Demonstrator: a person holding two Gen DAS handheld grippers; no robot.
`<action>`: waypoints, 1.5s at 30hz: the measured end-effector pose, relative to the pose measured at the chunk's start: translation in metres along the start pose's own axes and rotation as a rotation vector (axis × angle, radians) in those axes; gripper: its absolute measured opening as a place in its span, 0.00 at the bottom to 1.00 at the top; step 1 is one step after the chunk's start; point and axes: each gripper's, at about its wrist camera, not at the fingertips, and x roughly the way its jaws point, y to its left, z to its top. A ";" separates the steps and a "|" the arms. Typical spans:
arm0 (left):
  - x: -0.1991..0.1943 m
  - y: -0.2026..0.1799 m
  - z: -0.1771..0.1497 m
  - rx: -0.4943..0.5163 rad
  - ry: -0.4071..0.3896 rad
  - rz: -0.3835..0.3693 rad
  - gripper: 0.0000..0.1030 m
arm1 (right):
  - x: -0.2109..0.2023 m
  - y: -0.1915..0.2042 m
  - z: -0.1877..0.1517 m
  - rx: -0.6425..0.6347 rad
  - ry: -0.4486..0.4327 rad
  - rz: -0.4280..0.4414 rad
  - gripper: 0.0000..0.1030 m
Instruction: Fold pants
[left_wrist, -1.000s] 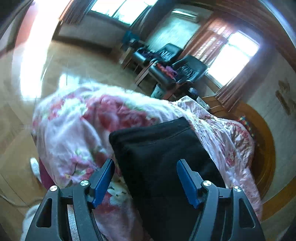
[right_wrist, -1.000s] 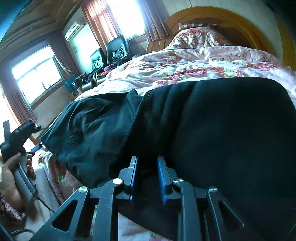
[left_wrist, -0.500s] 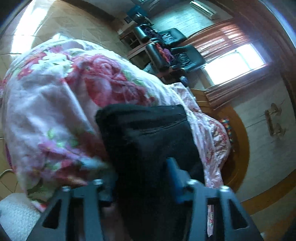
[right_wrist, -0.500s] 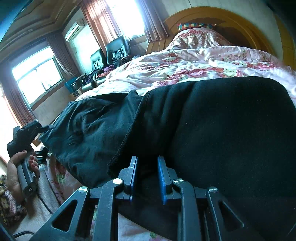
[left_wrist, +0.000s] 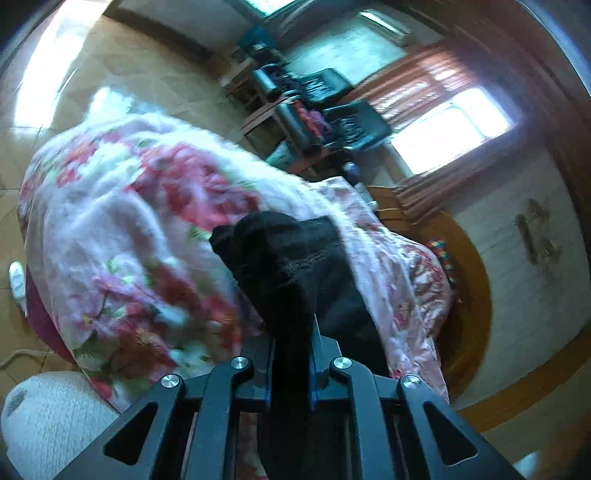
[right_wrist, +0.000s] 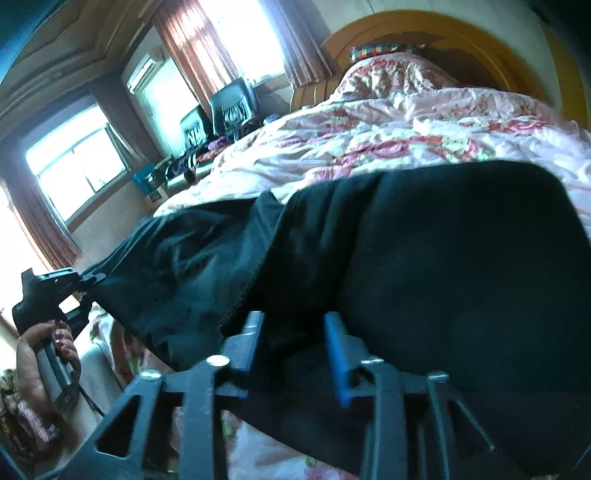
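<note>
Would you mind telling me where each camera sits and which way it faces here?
Left wrist: sits on the left gripper, facing across the floral bedspread towards the chairs; its jaws clamp the black pants.
Right wrist: sits on the right gripper, facing the headboard; jaws opening around pants; a hand shows.
Shared: pants, bedspread, chairs, headboard.

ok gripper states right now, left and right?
Left gripper: closed on the black pants, fabric pinched between its fingers.
Right gripper: opening, the pants' edge still between its fingers, pads no longer pressing.
</note>
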 end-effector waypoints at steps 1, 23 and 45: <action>-0.003 -0.007 0.000 0.038 -0.005 -0.013 0.12 | -0.002 0.000 0.002 0.000 -0.012 -0.008 0.47; 0.025 -0.003 0.009 -0.003 0.059 -0.026 0.14 | 0.005 -0.001 0.001 -0.027 0.069 -0.049 0.49; -0.040 -0.188 -0.081 0.620 0.094 -0.432 0.13 | -0.040 -0.031 0.018 0.075 0.005 -0.150 0.56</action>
